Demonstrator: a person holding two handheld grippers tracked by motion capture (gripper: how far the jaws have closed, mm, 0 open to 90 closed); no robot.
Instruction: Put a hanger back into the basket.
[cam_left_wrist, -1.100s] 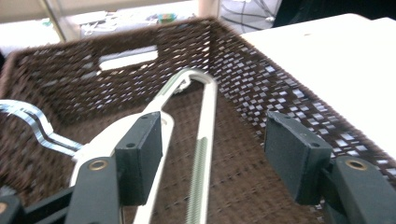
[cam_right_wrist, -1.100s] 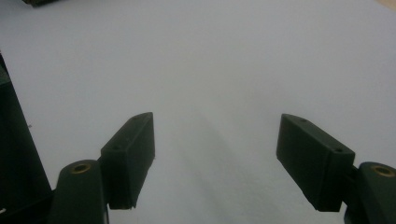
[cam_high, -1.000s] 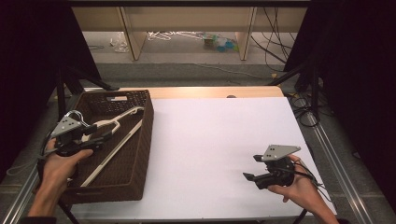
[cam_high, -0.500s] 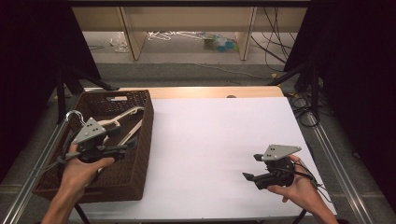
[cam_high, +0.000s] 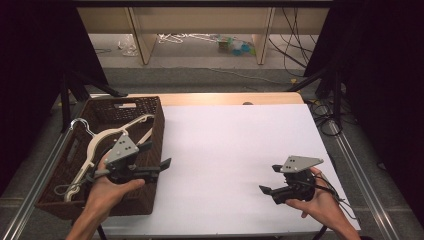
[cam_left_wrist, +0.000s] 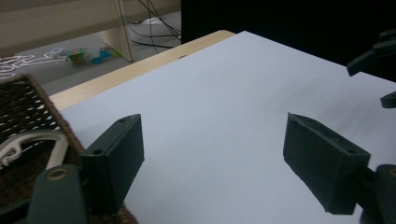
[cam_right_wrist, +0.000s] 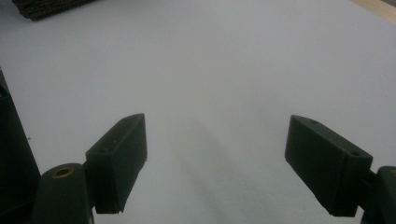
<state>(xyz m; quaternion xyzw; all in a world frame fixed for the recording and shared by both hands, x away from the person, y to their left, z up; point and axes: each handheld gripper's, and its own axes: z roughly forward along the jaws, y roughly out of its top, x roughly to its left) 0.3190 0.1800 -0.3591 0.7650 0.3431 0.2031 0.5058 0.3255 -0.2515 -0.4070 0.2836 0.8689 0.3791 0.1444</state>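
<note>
Both the left gripper (cam_high: 157, 156) and right gripper (cam_high: 267, 179) have just been opening, empty; the hangers (cam_high: 102, 142) lie in the wicker basket (cam_high: 150, 195), where hooks could tangle when pulled.

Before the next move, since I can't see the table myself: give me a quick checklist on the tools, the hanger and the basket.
1. Left tool open, nothing between its jaws, which have just been opening: ok.
2. Right tool open and empty, jaws just opening: ok.
3. Hanger lying in the basket: ok.
4. Hanger free of both tools: ok.
5. White table sheet bare between the tools: ok.
6. Hanger hook snagged on the weave: cannot tell.
</note>
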